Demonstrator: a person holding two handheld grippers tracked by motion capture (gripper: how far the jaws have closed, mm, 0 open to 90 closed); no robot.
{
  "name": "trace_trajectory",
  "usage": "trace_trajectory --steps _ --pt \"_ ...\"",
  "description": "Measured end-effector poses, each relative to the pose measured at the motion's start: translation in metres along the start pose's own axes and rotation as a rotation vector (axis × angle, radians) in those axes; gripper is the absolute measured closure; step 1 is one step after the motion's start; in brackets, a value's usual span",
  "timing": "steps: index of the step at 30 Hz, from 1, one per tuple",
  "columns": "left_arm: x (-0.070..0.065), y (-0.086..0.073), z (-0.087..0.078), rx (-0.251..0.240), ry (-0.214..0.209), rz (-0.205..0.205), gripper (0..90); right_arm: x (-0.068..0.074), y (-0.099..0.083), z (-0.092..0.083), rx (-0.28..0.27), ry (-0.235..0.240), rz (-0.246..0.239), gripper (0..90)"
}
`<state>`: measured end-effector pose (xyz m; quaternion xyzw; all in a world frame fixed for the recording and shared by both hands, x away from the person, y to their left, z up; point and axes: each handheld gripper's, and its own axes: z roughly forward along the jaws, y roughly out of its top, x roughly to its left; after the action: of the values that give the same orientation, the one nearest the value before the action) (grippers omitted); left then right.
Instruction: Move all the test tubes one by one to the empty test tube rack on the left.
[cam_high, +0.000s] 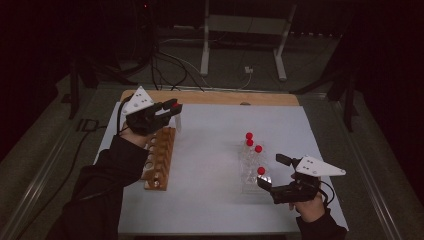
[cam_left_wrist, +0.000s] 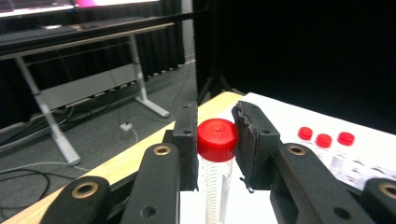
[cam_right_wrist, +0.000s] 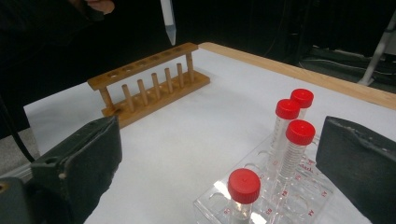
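My left gripper (cam_high: 173, 108) is shut on a clear tube with a red cap (cam_left_wrist: 216, 139), holding it upright just above the far end of the wooden tube rack (cam_high: 160, 159). The tube's pointed tip (cam_right_wrist: 168, 22) hangs over that rack (cam_right_wrist: 148, 88) in the right gripper view. The pads (cam_left_wrist: 250, 140) press on both sides of the cap. My right gripper (cam_high: 272, 171) stands open and holds nothing, at the near right of a clear plastic rack (cam_right_wrist: 217, 205) that holds several red-capped tubes (cam_right_wrist: 299, 140).
A white mat (cam_high: 210, 150) covers the table, with a wooden edge (cam_high: 225, 98) at the far side. Beyond it, a desk frame (cam_high: 205, 55) and cables lie on the grey floor. Bare mat lies between the two racks.
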<state>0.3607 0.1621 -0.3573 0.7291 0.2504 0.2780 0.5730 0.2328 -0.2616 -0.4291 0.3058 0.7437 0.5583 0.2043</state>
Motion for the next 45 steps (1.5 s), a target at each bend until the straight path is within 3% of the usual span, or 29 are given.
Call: trace_trajectory --steps 5,10,22,30,45 --pt "0.020 -0.004 -0.004 0.017 0.055 -0.023 72.1 -0.001 -0.002 0.000 0.003 -0.001 0.001 0.2" --pt "0.034 -0.011 -0.004 0.037 0.107 -0.022 72.1 -0.001 -0.003 -0.002 -0.004 -0.005 -0.009 0.3" --pt "0.061 -0.035 0.004 0.043 0.188 -0.089 72.1 -0.001 -0.007 -0.004 -0.001 -0.011 -0.024 0.2" --pt "0.068 -0.055 0.008 0.071 0.224 -0.115 72.1 -0.001 -0.008 -0.004 -0.001 -0.012 -0.025 0.2" --pt "0.062 -0.093 0.019 0.127 0.219 -0.150 72.0 0.002 -0.013 0.000 0.005 0.007 -0.037 0.2"
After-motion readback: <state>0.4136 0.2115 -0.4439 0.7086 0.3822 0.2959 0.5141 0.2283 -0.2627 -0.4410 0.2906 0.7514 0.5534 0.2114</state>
